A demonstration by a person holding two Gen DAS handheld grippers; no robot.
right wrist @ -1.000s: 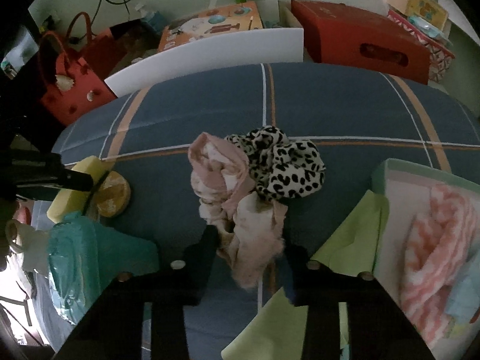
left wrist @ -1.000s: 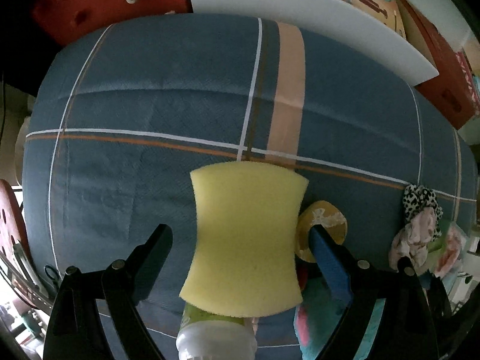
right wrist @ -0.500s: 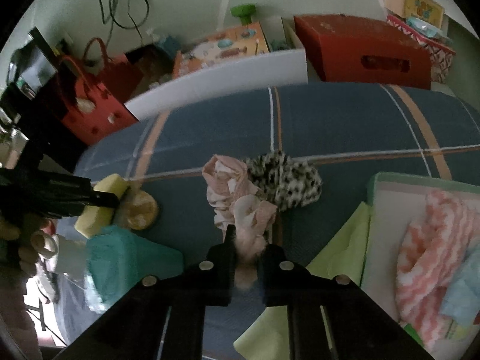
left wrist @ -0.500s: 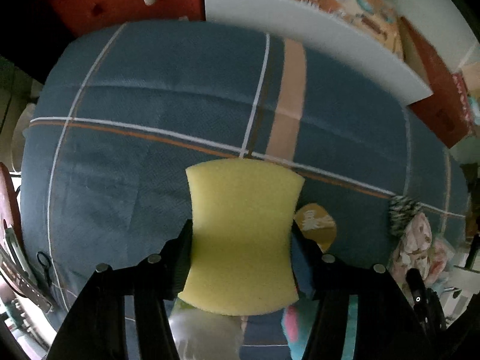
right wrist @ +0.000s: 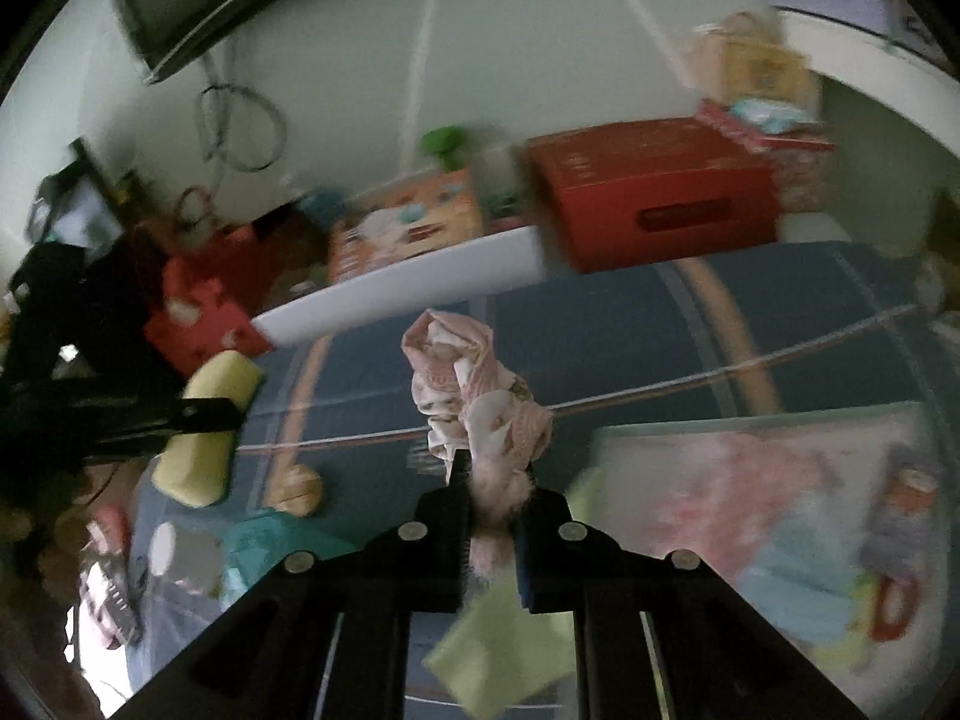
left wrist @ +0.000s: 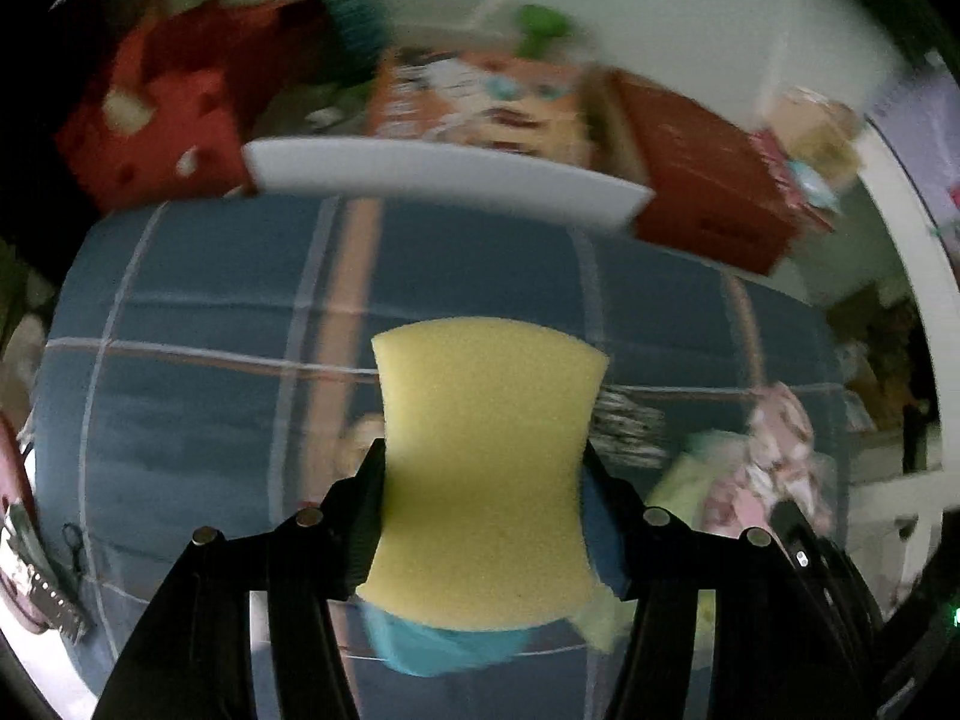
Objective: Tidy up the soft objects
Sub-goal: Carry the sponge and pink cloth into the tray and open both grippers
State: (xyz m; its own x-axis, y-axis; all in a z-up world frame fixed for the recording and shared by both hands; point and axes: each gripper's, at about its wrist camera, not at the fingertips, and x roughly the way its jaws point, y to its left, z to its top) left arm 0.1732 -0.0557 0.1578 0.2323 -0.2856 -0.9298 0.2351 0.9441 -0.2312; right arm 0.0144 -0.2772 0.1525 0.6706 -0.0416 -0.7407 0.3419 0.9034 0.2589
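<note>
My left gripper (left wrist: 483, 480) is shut on a yellow sponge (left wrist: 486, 468) and holds it above the blue plaid bedcover (left wrist: 198, 396). The sponge also shows in the right wrist view (right wrist: 207, 420), clamped in the left gripper (right wrist: 198, 414). My right gripper (right wrist: 492, 486) is shut on a pink patterned cloth (right wrist: 474, 396), lifted off the bed. It appears in the left wrist view (left wrist: 774, 450) too. A leopard-print scrunchie (left wrist: 630, 426) lies on the cover, blurred. A pale green box (right wrist: 606, 438) at right holds several soft items.
A teal item (right wrist: 264, 546), a round orange item (right wrist: 297, 486) and a light green cloth (right wrist: 510, 648) lie on the bed. A white board (right wrist: 408, 294), a red crate (right wrist: 654, 204), a picture box (right wrist: 408, 228) and a red bag (right wrist: 204, 318) stand behind it.
Both grippers have risen with their loads: the sponge and the pink cloth are off the bed. The scrunchie stayed down. Both views have tilted up toward the wall and are blurred.
</note>
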